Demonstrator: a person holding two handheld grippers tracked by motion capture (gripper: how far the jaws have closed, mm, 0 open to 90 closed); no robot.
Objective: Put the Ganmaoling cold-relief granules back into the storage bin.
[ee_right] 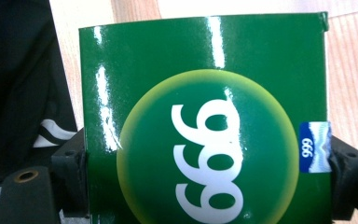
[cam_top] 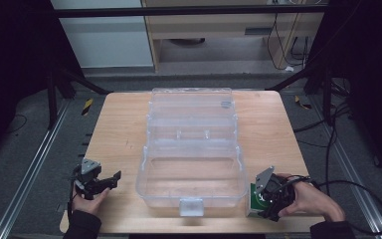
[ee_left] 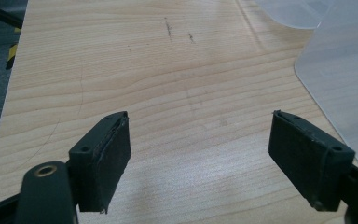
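1. The left gripper rests low over the wooden table at its near left corner, held by the person's left hand. In the left gripper view its jaws stand wide apart with nothing but bare wood between them.
2. In the middle sits a clear plastic storage box, lid thrown open toward the far edge and its tub looking empty. Its front latch faces the person.
3. Just right of the box's near corner stands a small green carton marked "999". The right gripper is clamped on it, one jaw pressed to each side wall, as the right gripper view shows.
4. Handling, as a judgement: the carton looks like light, glossy cardboard, so it is probably slippery and easily dented. A moderate squeeze across the side walls near the middle of the carton, as now, seems safest; too hard a pinch could buckle the panels.
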